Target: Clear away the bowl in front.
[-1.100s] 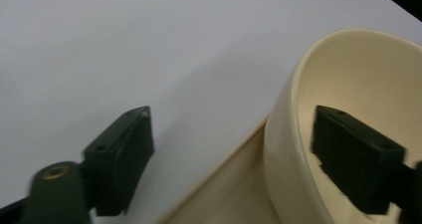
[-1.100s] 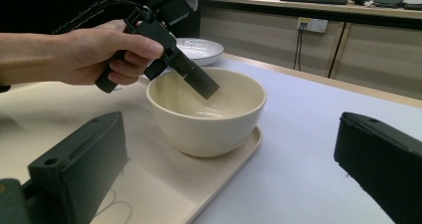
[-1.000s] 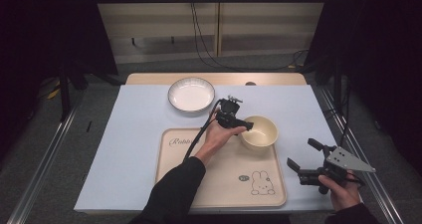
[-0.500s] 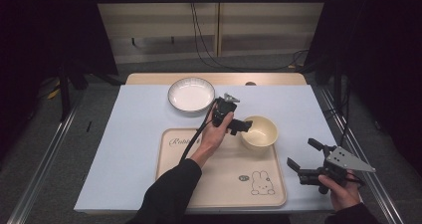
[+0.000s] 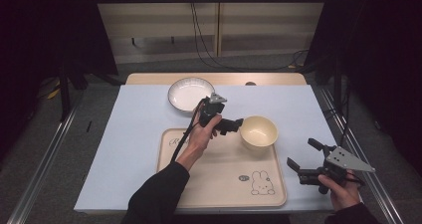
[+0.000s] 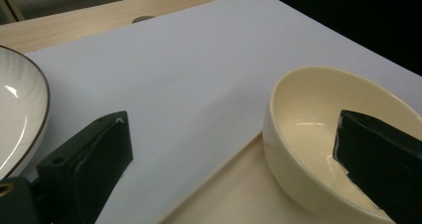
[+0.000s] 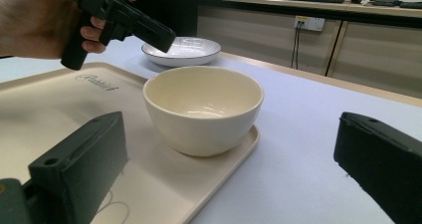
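Observation:
A cream bowl (image 5: 258, 132) stands upright on the far right corner of a beige tray (image 5: 219, 179). My left gripper (image 5: 235, 123) hovers just left of the bowl, raised a little; its jaws have just been opening and stand open with nothing between them. In the left gripper view the left gripper (image 6: 231, 129) looks past the bowl (image 6: 308, 114), whose rim lies ahead at the right. My right gripper (image 5: 302, 153) rests open by the table's near right edge. From the right gripper (image 7: 230, 122) the bowl (image 7: 203, 107) sits straight ahead, apart from the jaws.
A white plate with a dark rim (image 5: 190, 93) sits at the back of the pale sheet (image 5: 134, 129), beyond the tray. The tray bears a rabbit drawing (image 5: 262, 183) near its front. Metal rails run along both sides of the table.
The left gripper has let go of the bowl's rim and drawn back left and upward. The bowl stays on the tray. The right gripper has kept still.

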The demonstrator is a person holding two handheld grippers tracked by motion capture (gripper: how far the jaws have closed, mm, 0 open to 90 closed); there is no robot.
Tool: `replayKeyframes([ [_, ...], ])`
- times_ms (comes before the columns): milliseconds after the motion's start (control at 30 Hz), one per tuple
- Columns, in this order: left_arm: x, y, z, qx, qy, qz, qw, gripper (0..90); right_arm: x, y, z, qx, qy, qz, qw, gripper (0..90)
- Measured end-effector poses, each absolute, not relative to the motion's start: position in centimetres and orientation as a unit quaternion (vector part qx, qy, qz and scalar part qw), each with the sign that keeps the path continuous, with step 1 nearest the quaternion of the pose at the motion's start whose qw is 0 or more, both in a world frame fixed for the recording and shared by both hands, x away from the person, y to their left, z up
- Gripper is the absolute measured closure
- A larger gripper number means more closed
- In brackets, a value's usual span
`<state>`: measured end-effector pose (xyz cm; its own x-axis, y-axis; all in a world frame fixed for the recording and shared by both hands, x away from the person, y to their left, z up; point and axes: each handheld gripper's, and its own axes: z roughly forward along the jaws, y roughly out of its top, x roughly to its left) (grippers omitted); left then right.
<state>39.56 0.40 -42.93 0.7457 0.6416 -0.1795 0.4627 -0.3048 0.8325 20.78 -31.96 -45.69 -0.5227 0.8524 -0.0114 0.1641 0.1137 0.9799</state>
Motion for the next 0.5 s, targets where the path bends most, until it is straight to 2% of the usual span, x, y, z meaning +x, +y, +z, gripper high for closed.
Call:
replayKeyframes([
  [133,39.0,1.5,-42.5,0.796,0.335,0.138,0.486,2.0,20.8,-31.9,-45.7,0.376,0.676,0.551,0.313,0.0],
  [267,38.6,2.7,-42.1,0.8,0.334,0.134,0.481,6.2,20.8,-31.9,-45.7,0.374,0.678,0.551,0.311,0.0],
  [367,38.2,3.9,-42.0,0.794,0.322,0.126,0.5,4.6,20.8,-31.9,-45.7,0.375,0.679,0.549,0.312,0.0],
  [433,38.0,4.6,-41.9,0.79,0.32,0.119,0.509,0.2,20.8,-31.9,-45.7,0.375,0.679,0.549,0.312,0.0],
  [500,37.8,5.0,-41.8,0.783,0.332,0.14,0.507,2.6,20.8,-31.9,-45.7,0.375,0.679,0.549,0.312,0.0],
])
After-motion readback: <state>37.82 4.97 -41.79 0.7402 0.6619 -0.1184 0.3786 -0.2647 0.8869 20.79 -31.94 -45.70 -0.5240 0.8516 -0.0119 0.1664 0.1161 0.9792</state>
